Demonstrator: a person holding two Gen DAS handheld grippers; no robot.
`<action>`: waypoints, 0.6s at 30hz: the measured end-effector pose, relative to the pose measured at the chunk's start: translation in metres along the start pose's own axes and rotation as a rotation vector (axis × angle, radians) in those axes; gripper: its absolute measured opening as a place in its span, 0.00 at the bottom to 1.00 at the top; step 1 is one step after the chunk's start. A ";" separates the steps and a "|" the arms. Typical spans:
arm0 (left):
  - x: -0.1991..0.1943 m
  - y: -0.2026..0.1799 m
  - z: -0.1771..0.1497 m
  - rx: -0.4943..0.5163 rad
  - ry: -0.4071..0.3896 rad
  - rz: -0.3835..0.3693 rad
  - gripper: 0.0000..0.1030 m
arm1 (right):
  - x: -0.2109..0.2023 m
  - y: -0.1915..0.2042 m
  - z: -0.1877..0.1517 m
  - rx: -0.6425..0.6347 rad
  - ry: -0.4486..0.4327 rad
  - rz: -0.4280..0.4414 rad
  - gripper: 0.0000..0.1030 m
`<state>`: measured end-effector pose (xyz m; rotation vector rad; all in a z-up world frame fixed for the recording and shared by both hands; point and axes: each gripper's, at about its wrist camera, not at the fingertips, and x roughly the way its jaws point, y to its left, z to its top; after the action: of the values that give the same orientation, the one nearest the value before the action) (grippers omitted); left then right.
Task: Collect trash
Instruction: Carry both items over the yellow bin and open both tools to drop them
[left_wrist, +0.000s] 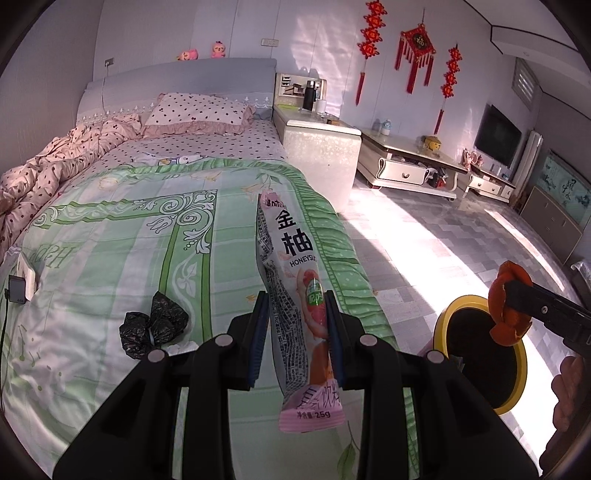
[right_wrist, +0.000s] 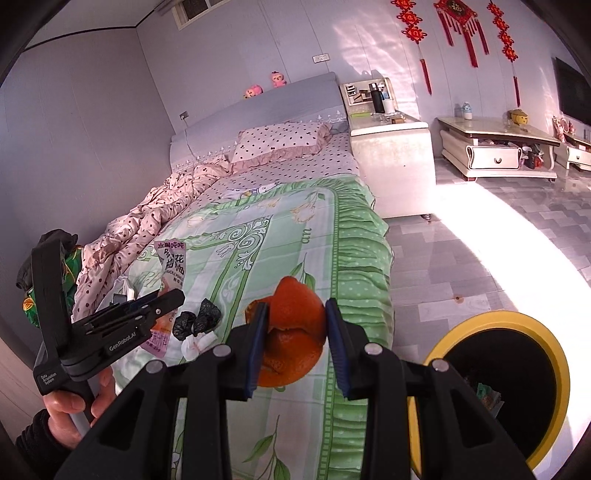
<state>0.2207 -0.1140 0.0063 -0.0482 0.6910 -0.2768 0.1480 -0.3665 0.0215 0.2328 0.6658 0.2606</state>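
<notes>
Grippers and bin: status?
Left gripper shut on drink sachet. Right gripper shut on orange peel. Yellow-rimmed bin open beside bed, path unobstructed. Black bag on bed.

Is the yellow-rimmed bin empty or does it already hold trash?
Not empty. In the right wrist view, packaging scraps show inside the yellow-rimmed bin near its right wall. How full it is cannot be told; the interior is dark.

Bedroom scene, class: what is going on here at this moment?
A person is clearing rubbish off a bed with a handheld gripper in each hand. The left gripper is shut on a pink drink-mix sachet, and the right gripper is shut on orange peel. Both are held above the green quilt, near a yellow-rimmed bin on the floor beside the bed. A crumpled black bag and white tissue lie on the quilt.
</notes>
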 end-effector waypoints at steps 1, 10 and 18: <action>0.000 -0.008 0.001 0.010 -0.001 -0.010 0.27 | -0.003 -0.005 0.001 0.005 -0.006 -0.008 0.29; 0.011 -0.079 0.004 0.099 0.010 -0.095 0.27 | -0.029 -0.061 0.004 0.075 -0.041 -0.085 0.29; 0.030 -0.134 -0.004 0.157 0.039 -0.160 0.27 | -0.043 -0.106 -0.001 0.132 -0.052 -0.159 0.29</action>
<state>0.2085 -0.2509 0.0031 0.0517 0.7036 -0.4862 0.1326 -0.4790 0.0145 0.3099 0.6468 0.0580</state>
